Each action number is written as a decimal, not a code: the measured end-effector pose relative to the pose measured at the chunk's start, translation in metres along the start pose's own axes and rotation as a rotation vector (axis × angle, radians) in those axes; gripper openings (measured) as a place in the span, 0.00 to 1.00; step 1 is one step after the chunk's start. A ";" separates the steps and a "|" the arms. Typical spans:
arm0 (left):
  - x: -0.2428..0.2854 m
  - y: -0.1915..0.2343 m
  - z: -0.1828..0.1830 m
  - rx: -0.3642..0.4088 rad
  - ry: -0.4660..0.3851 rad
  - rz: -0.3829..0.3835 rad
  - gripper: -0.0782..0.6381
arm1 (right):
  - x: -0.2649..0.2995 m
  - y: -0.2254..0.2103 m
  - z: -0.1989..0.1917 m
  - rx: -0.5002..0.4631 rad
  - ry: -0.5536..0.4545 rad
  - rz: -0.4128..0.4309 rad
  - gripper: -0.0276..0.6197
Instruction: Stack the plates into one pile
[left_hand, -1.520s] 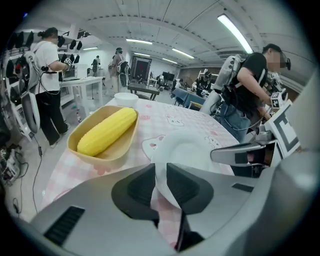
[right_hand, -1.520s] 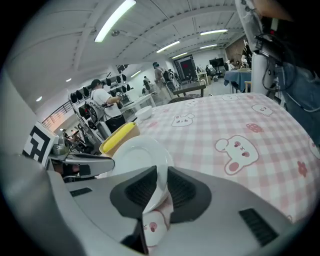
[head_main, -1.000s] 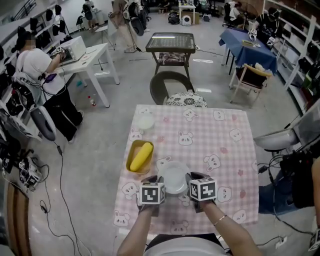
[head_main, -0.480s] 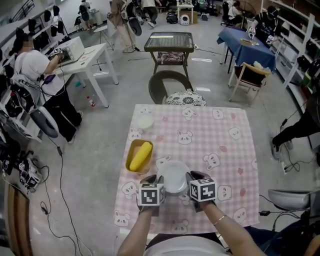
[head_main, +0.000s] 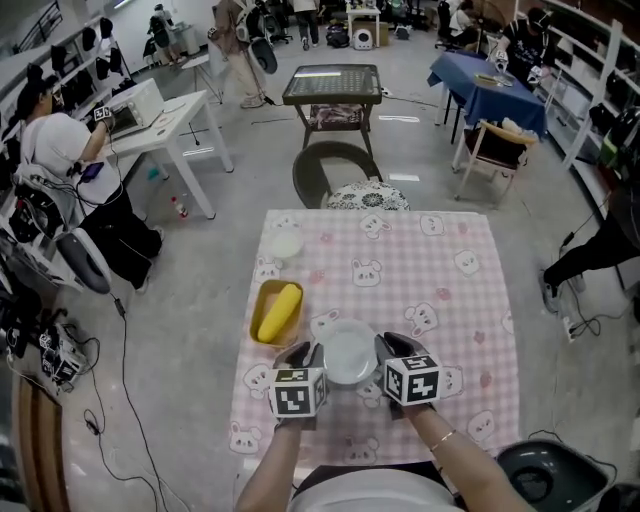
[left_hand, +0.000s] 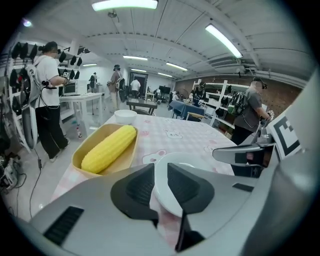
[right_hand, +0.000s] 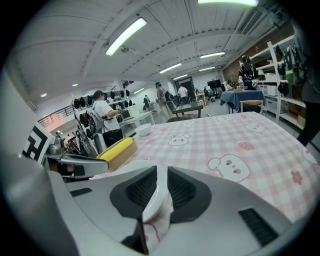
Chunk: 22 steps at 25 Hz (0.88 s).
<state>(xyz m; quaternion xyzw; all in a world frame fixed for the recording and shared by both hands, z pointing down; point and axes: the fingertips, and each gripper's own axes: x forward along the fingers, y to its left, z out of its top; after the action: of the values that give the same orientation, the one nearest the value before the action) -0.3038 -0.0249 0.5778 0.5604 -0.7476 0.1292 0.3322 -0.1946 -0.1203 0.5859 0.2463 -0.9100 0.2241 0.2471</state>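
Note:
A white plate (head_main: 350, 352) hangs just above the near part of the pink checked table (head_main: 440, 290). My left gripper (head_main: 308, 362) is shut on its left rim and my right gripper (head_main: 388, 358) grips its right rim. In the left gripper view the plate's rim (left_hand: 182, 158) runs between the two dark pads (left_hand: 135, 187). In the right gripper view the rim (right_hand: 131, 169) sits between the pads (right_hand: 182, 190), and those jaws are closing on it. A yellow dish (head_main: 262, 322) holding a corn cob (head_main: 281, 309) lies to the left. A small white bowl (head_main: 286, 246) stands further back.
A round-backed chair (head_main: 335, 168) stands at the table's far side. People work at desks to the left (head_main: 60, 140), and a dark stool (head_main: 535, 478) sits near the right front corner. The table's near edge lies just below the grippers.
Both grippers have risen slightly with the plate held between them. The head view has shifted a little, and a stool now shows at the lower right.

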 end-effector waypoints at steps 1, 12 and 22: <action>-0.001 -0.002 0.004 0.001 -0.016 -0.003 0.25 | -0.004 -0.002 0.004 0.004 -0.014 -0.002 0.15; -0.014 -0.021 0.046 0.041 -0.159 -0.025 0.18 | -0.051 -0.027 0.043 0.042 -0.183 -0.050 0.08; -0.028 -0.051 0.076 0.100 -0.250 -0.074 0.15 | -0.092 -0.033 0.066 0.031 -0.296 -0.053 0.05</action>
<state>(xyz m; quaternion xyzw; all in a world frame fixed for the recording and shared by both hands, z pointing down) -0.2797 -0.0642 0.4940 0.6153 -0.7545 0.0831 0.2124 -0.1288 -0.1503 0.4922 0.3045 -0.9261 0.1926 0.1122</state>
